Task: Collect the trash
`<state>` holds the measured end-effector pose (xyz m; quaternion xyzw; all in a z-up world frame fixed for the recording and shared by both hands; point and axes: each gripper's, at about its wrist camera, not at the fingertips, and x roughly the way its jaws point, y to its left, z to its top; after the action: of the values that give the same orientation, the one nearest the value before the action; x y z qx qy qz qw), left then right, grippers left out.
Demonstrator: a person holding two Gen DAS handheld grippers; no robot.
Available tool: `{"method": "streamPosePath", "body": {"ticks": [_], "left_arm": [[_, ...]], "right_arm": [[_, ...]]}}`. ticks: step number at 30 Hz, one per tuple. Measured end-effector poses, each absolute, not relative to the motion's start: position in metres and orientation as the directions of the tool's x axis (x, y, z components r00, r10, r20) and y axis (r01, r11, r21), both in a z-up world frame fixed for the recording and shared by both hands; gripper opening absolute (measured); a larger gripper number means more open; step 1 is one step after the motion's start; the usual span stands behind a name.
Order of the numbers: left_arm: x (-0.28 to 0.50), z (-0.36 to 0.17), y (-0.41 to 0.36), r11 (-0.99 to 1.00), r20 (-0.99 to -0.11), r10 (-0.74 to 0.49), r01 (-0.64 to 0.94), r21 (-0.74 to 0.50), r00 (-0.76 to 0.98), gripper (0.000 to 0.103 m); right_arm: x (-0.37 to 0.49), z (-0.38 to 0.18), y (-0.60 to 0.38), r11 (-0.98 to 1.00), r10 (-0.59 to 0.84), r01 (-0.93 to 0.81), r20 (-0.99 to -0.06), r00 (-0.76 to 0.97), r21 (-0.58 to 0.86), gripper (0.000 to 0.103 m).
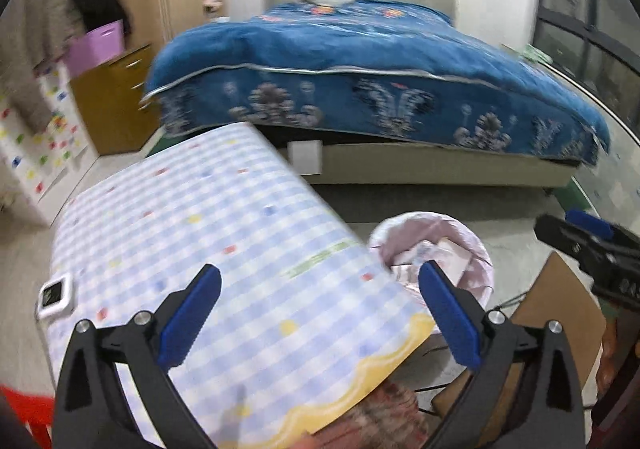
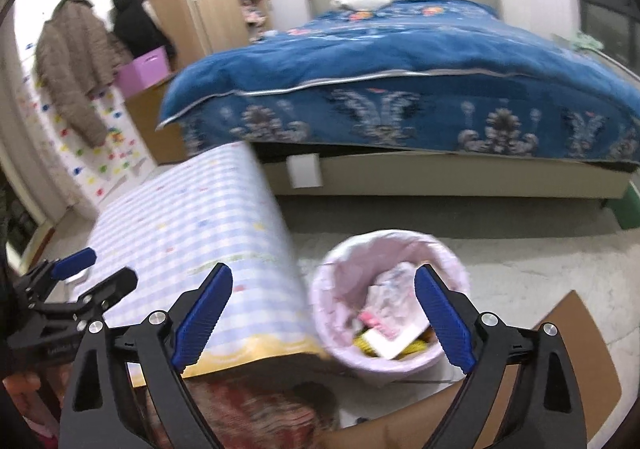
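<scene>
A round bin with a pale pink liner [image 2: 340,345] stands on the floor beside the table, with paper scraps and wrappers [image 2: 384,329] inside it; it also shows in the left wrist view as the bin [image 1: 476,241]. My right gripper [image 2: 324,289] hangs open above the bin's near-left rim, nothing between its blue pads. My left gripper [image 1: 320,289] is open over the table's near corner, empty too. The left gripper [image 2: 94,267] shows at the left edge of the right wrist view, and the right gripper [image 1: 576,223] at the right edge of the left one.
The table wears a blue-and-white checked cloth [image 1: 208,217] with a yellow scalloped hem. A small white device [image 1: 54,295] lies at its left edge. A brown cardboard sheet [image 2: 576,337] lies beside the bin. A bed with a blue quilt [image 1: 380,61] fills the far side.
</scene>
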<state>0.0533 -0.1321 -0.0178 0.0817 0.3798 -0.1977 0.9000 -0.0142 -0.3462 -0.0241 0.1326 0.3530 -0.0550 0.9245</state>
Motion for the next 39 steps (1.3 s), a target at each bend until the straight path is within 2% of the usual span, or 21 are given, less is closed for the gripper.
{"method": "streamPosePath", "body": {"ticks": [13,22,30,39], "left_arm": [[0.006,0.030,-0.011,0.991,-0.677,-0.096,0.131,0.001,0.729,0.096],[-0.028,0.024,0.041,0.999,-0.713,0.039,-0.013,0.042,0.700,0.096],[-0.035,0.021,0.060,0.997,-0.723,0.080,-0.071,0.043,0.687,0.096],[-0.033,0.022,0.059,0.997,-0.724,0.073,-0.064,0.041,0.686,0.096]], "right_arm": [[-0.028,0.053,-0.235,0.985,0.159,-0.088,-0.586,0.794,0.148,0.093],[-0.038,0.052,-0.182,0.970,0.227,-0.232,-0.607,0.761,0.071,0.093],[-0.039,0.044,-0.169,0.962,0.251,-0.265,-0.625,0.739,0.073,0.093],[-0.038,0.042,-0.165,0.963,0.246,-0.259,-0.634,0.734,0.074,0.093]]}}
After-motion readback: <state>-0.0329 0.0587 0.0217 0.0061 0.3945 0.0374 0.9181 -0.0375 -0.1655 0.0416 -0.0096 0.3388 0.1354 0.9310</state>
